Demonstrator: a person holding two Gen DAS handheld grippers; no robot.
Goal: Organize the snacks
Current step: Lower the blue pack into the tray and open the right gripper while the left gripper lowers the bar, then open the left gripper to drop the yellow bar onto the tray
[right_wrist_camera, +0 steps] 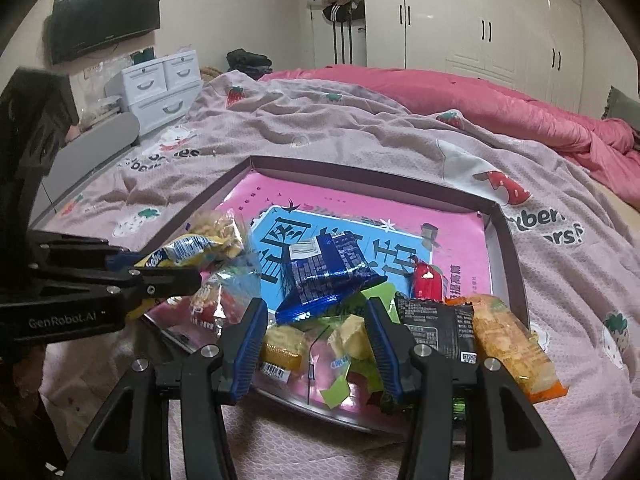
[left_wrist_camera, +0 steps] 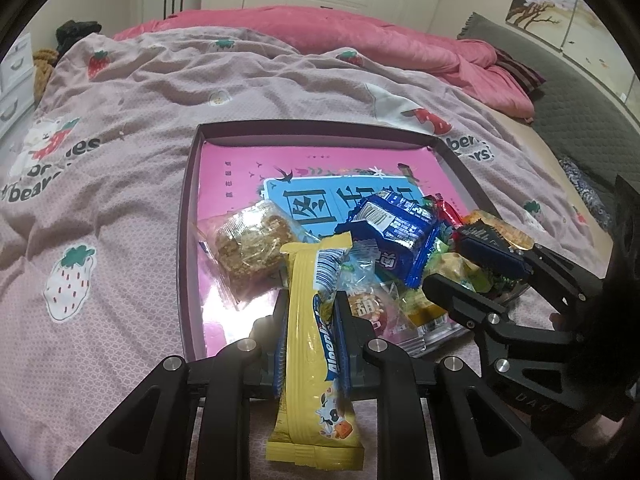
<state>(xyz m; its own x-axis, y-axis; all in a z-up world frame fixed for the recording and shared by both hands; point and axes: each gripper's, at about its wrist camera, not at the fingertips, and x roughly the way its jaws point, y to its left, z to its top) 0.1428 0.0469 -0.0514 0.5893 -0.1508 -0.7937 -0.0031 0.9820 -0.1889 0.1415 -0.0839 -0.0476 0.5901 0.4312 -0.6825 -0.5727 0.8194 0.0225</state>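
1. While clamped lengthwise in the left claw [left_wrist_camera: 310, 312], the yellow candy bar [left_wrist_camera: 310, 336] hangs over the near edge of the box; its top end leans on the snack pile, its bottom end juts back toward the camera.
2. Snack pile, near right corner of the box: blue wrapper [right_wrist_camera: 324, 276] on top; red packet [right_wrist_camera: 426, 280] beside it; green and yellow candies [right_wrist_camera: 344, 336] beneath; clear bag of crumbly biscuit [left_wrist_camera: 246, 248] at the left, lying flat on the liner.
3. Black packet [right_wrist_camera: 436, 328] and orange packet [right_wrist_camera: 508, 340]: resting across the box's near right rim, half out.
4. Box [left_wrist_camera: 188, 208]: shallow, dark-walled, pink printed liner; the far half holds nothing.
5. Right claw [right_wrist_camera: 316, 340]: jaws spread wide, gripping nothing, poised low over the green and yellow candies.
6. Bed: strawberry-print bedspread [left_wrist_camera: 120, 200] under the box, pink quilt [right_wrist_camera: 480, 104] beyond.
7. Handling note, a judgement: the step looks like placing the bar in the free far half. Carry it clear of the pile first, set it flat and parallel to a wall, then release; the slick wrapper may slide in the pads if tilted.
8. Risk: the right claw could nudge the rim-perched packets onto the bed.
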